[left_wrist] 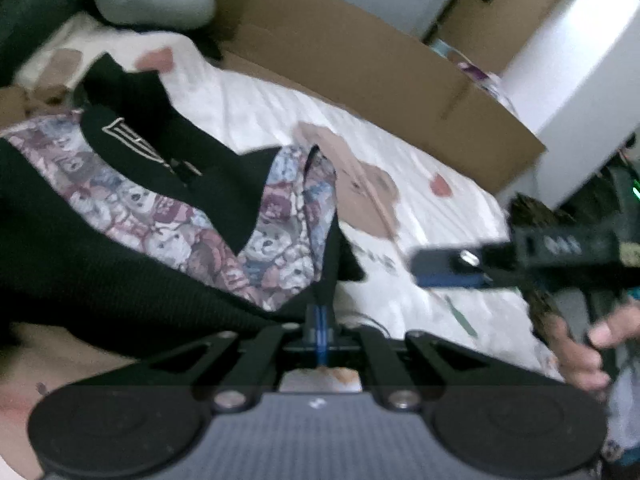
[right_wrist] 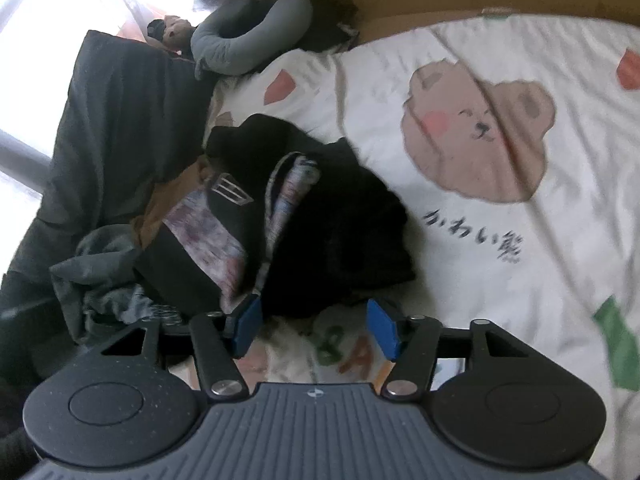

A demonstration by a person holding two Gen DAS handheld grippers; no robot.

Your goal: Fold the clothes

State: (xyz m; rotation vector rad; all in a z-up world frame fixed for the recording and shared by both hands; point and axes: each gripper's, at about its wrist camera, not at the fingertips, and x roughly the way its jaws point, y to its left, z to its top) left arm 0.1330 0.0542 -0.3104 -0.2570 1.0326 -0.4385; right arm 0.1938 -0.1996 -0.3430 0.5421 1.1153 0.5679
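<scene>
A black jacket (left_wrist: 100,264) with teddy-bear lining lies crumpled on the bed (right_wrist: 520,240), its edge pinched in the left tool (left_wrist: 320,320), while the right tool (right_wrist: 314,330) gapes, holding nothing.

Black garment (left_wrist: 80,248) with teddy-bear print lining, rumpled and half open, lying on the bed, one edge lifted
</scene>
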